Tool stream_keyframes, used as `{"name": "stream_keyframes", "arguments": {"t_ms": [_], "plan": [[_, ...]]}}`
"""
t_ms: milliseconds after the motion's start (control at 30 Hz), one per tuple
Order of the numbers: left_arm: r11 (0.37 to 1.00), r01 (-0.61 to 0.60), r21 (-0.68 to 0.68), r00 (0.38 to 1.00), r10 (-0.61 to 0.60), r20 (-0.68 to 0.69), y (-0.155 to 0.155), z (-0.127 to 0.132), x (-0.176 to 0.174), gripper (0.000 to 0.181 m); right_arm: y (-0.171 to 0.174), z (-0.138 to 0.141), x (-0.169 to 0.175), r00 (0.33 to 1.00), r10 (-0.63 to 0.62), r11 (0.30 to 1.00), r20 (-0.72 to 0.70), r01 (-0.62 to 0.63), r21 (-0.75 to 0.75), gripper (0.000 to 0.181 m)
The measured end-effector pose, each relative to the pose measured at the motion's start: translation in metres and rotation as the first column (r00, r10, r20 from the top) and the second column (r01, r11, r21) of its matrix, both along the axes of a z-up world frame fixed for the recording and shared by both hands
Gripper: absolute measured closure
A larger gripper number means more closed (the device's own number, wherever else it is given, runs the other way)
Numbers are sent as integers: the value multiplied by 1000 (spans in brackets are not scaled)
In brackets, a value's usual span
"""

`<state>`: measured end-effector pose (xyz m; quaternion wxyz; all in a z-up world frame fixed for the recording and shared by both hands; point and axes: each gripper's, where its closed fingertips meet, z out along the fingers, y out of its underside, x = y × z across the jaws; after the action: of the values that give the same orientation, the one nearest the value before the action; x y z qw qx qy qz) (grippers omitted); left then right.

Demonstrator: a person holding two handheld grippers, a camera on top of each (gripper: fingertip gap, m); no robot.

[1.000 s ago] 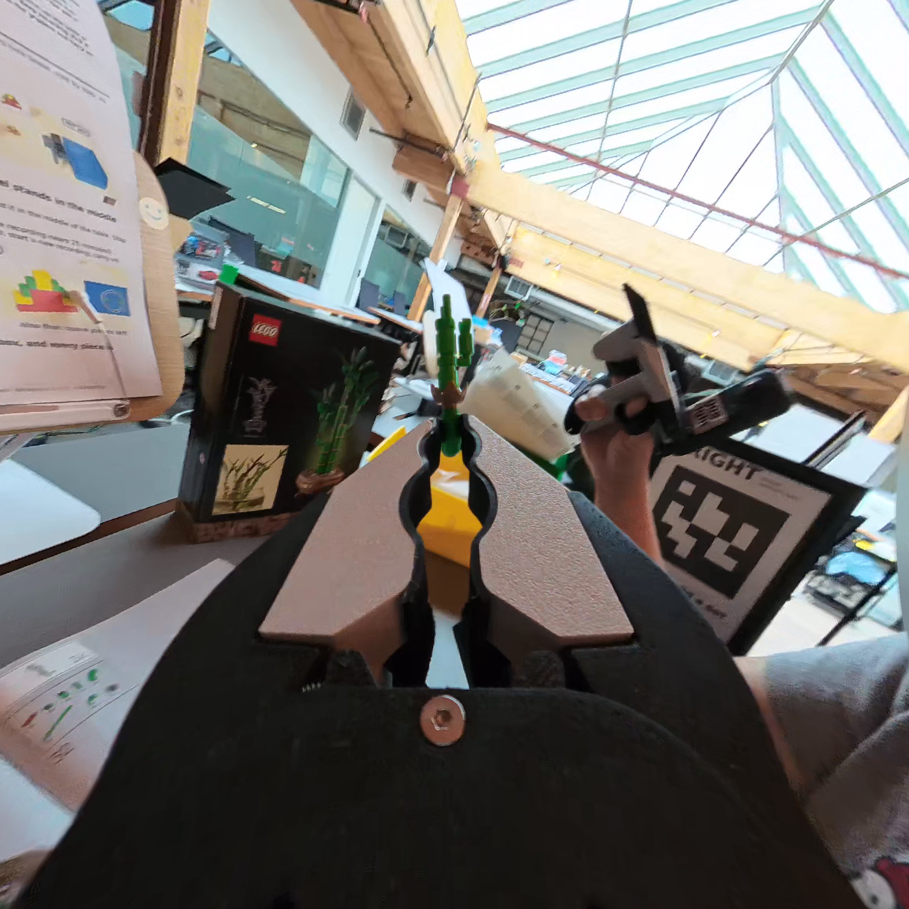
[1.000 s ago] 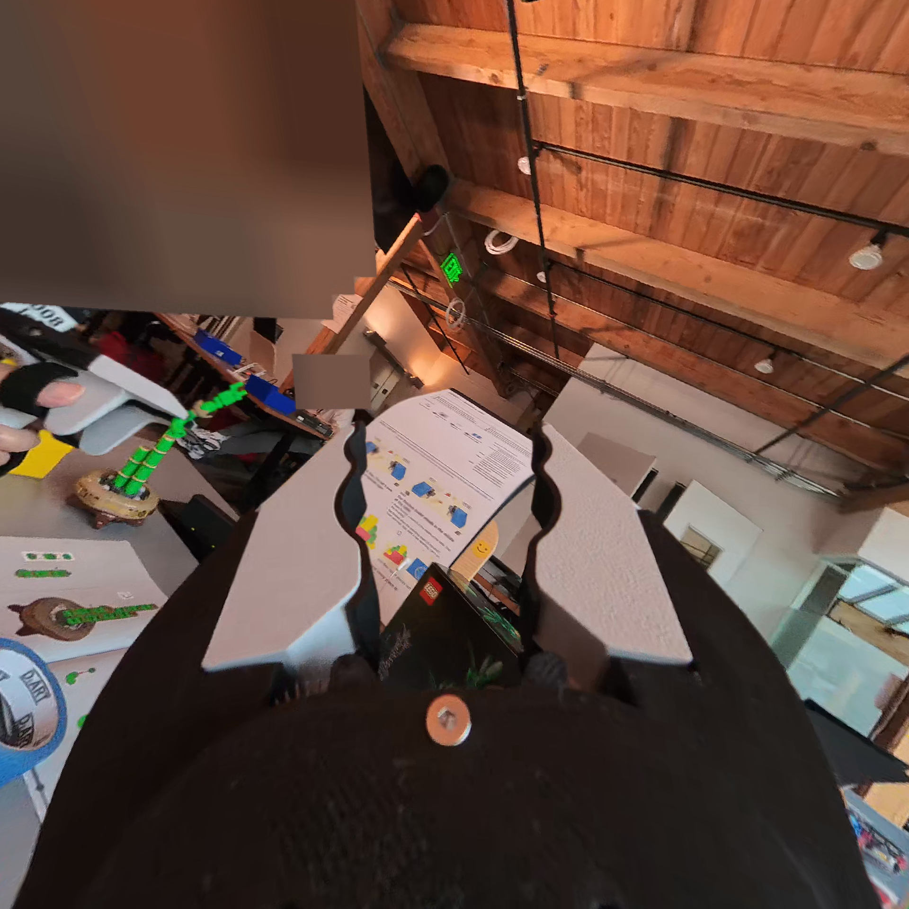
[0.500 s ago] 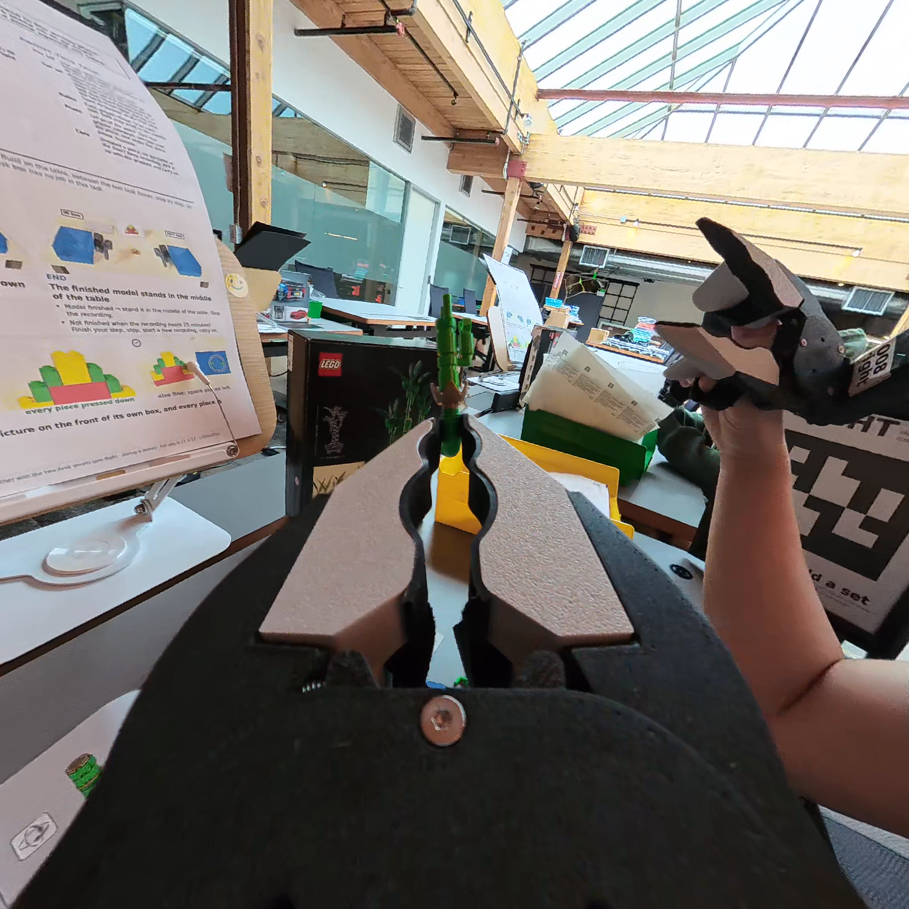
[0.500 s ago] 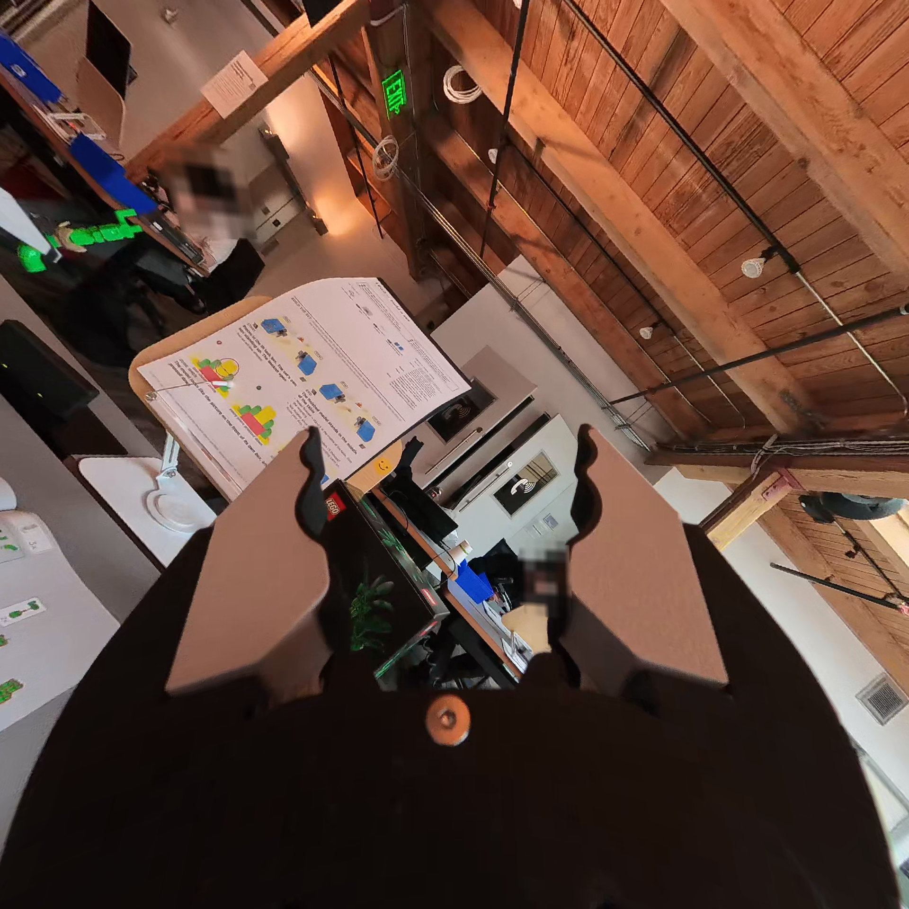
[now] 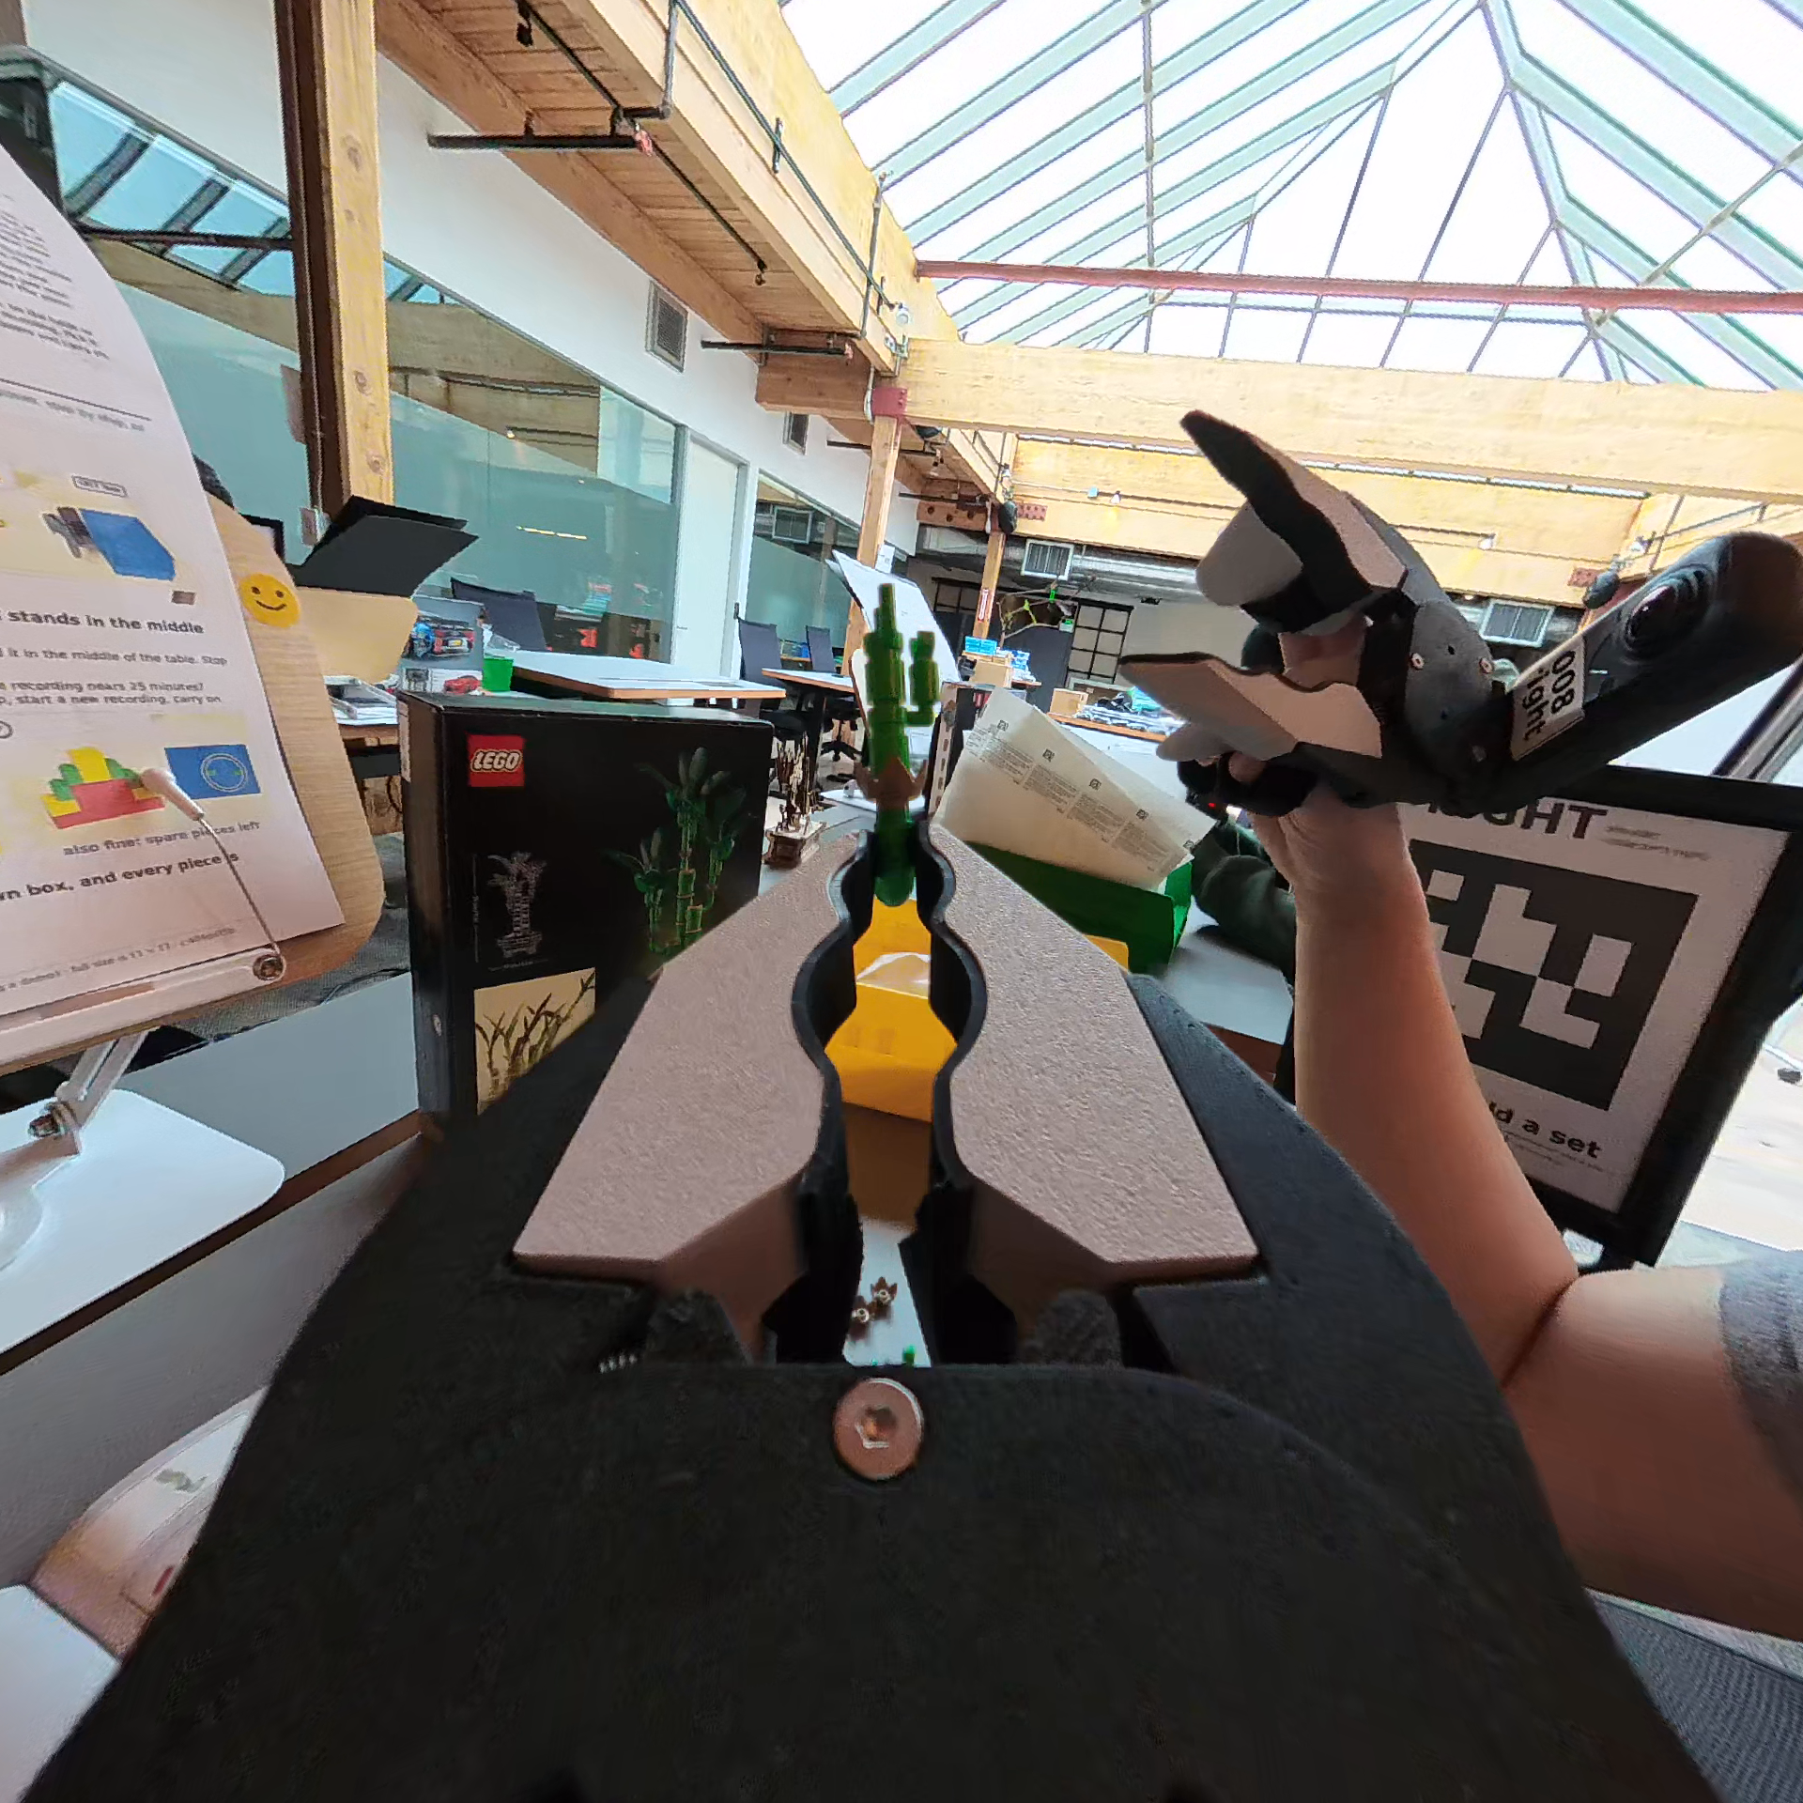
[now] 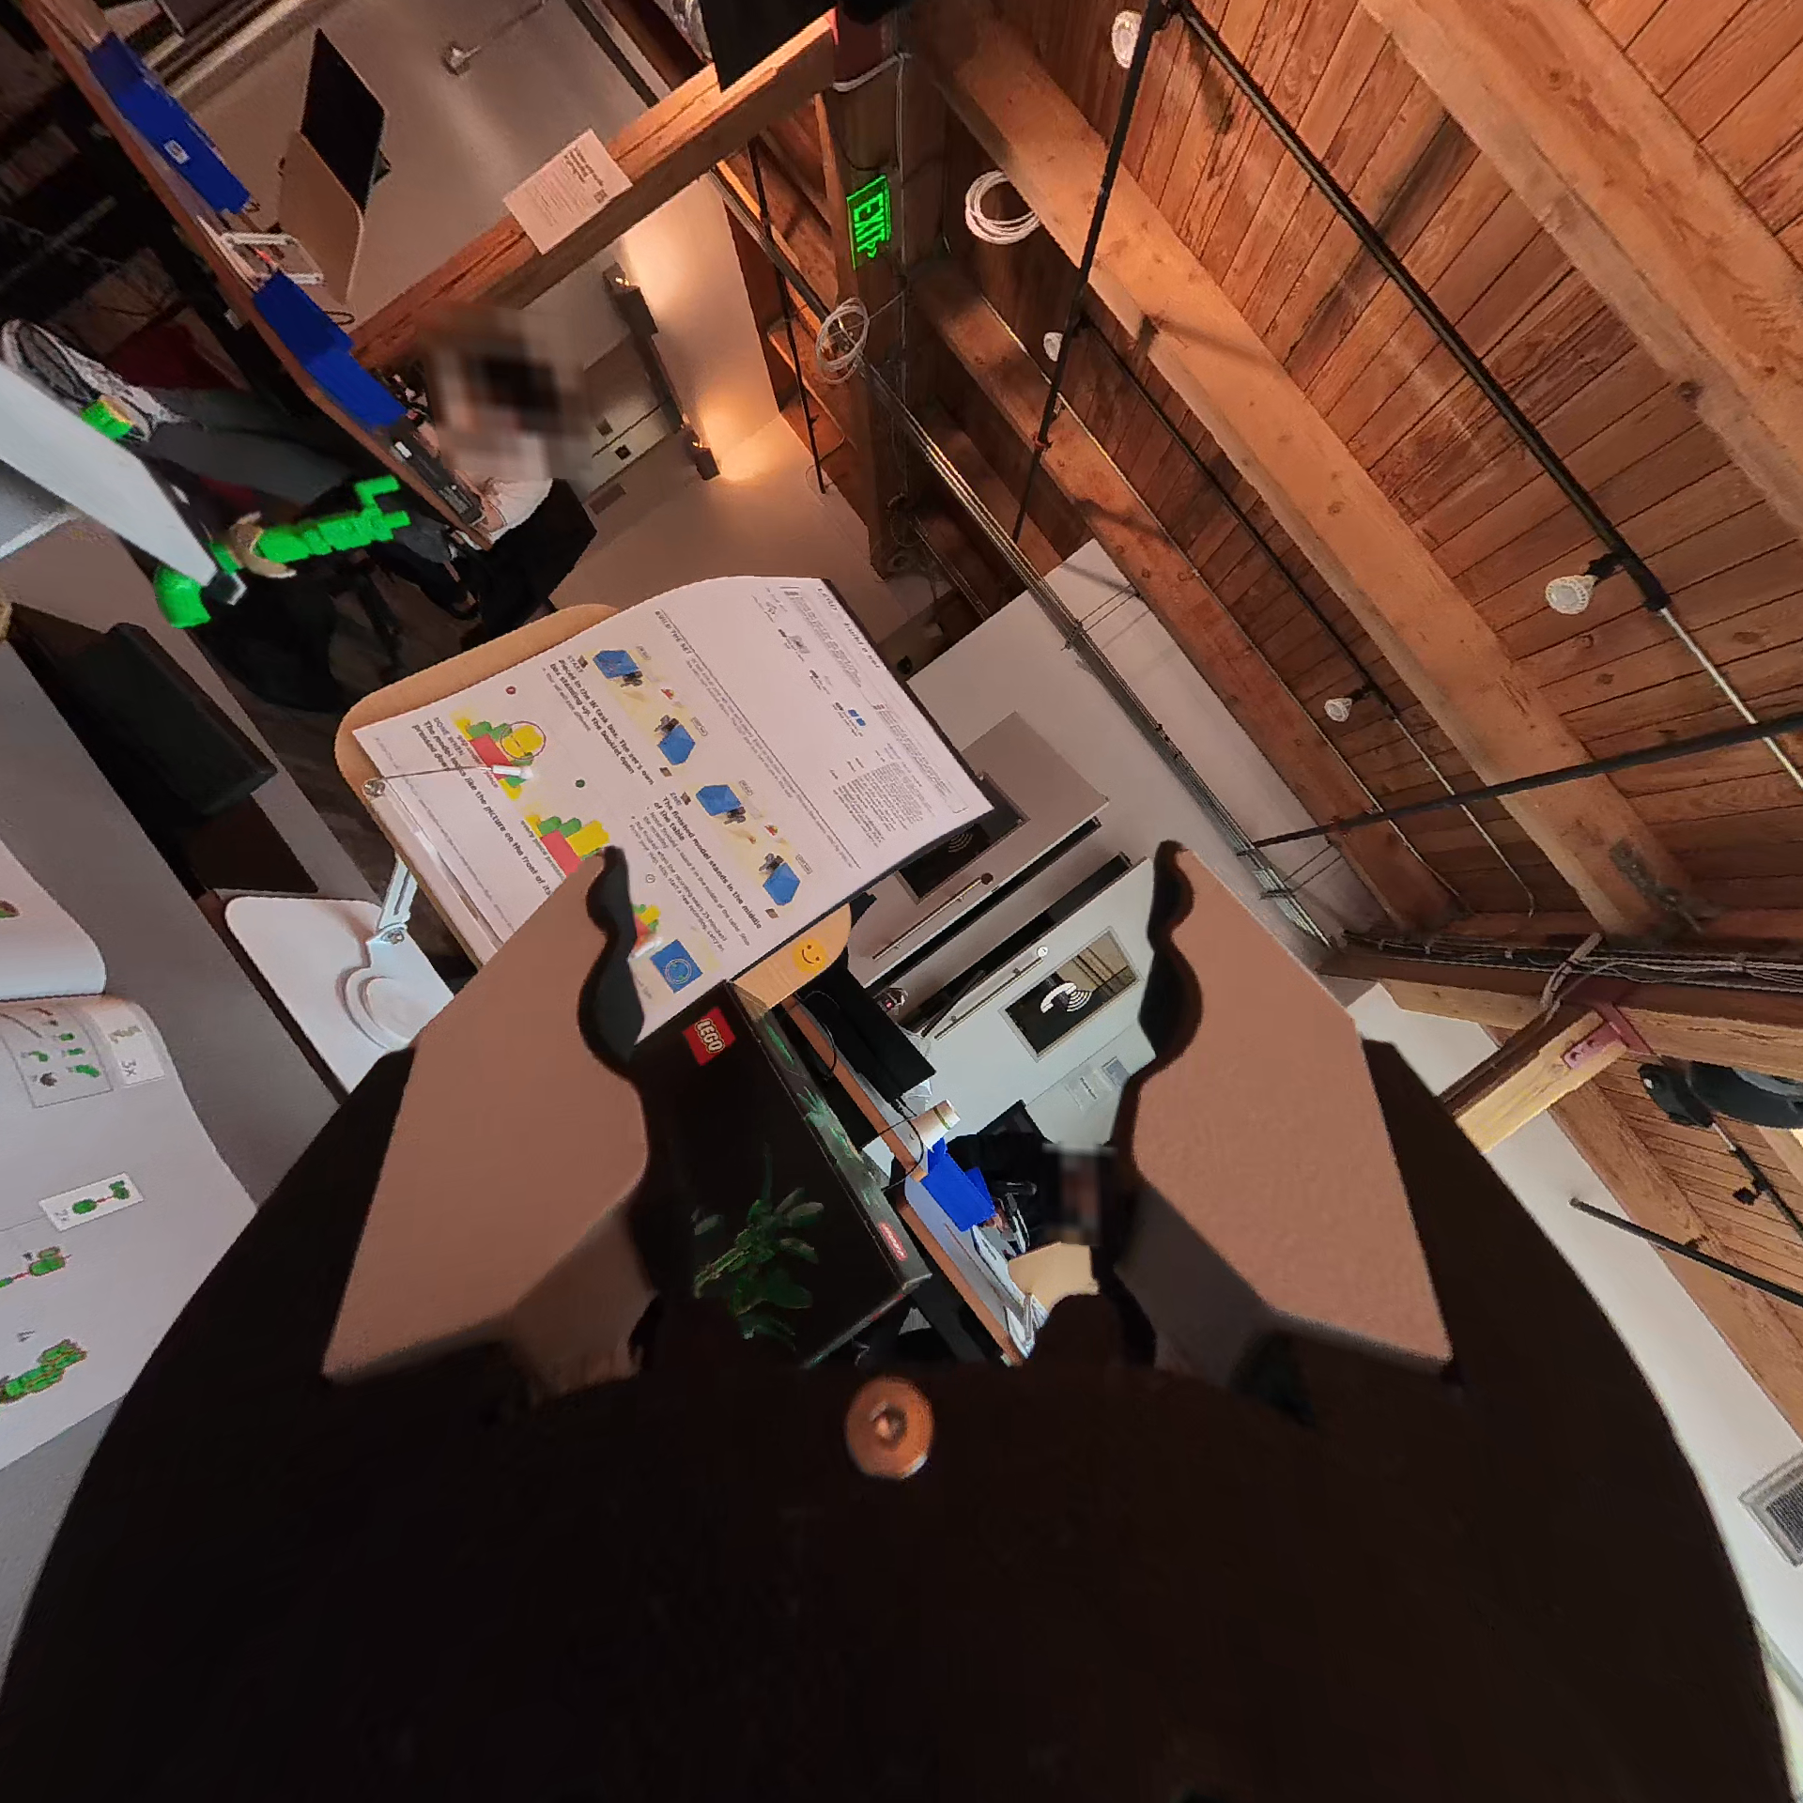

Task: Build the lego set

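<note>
My left gripper [image 5: 893, 854] is shut on a green bamboo stalk [image 5: 893, 702] that stands upright out of its fingertips, with a brown collar just above them. The same stalk [image 6: 312, 532] shows at the far left of the right wrist view, gripped by a pale finger [image 6: 98, 478] of the left gripper. My right gripper [image 6: 888, 878] is open and empty, raised in the air and pointing up toward the ceiling. In the left wrist view it [image 5: 1259, 624] is held up by a hand at the right, jaws wide apart.
The black set box [image 5: 585, 878] stands on the grey table [image 5: 244, 1102] behind the stalk. A yellow tray [image 5: 893, 1034] and a green bin [image 5: 1102, 898] lie beyond. An instruction sheet on a stand [image 5: 127, 732] is at left, a marker sign [image 5: 1561, 976] at right. The building booklet [image 6: 59, 1220] lies flat.
My right gripper has swung up and away from the table and opened wider. My left gripper stays shut on the stalk; the pot seen under the stalk a second ago is out of view.
</note>
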<state>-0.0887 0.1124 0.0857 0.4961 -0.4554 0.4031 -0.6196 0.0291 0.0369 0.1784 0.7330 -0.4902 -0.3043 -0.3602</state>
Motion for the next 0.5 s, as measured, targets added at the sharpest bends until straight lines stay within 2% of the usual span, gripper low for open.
{"name": "stream_keyframes", "arguments": {"t_ms": [233, 400, 500], "plan": [[1000, -20, 21, 999, 21, -44, 3, -9, 5, 176, 24, -30, -16, 997, 72, 984, 19, -68, -164, 78], [999, -17, 36, 999, 18, -44, 0, -7, 4, 176, 27, -37, -19, 996, 80, 977, 28, -73, -200, 79], [1000, 16, 2, 1000, -16, -22, -2, -3, 2, 176, 22, -35, -16, 997, 66, 981, 45, -57, -187, 80]]}}
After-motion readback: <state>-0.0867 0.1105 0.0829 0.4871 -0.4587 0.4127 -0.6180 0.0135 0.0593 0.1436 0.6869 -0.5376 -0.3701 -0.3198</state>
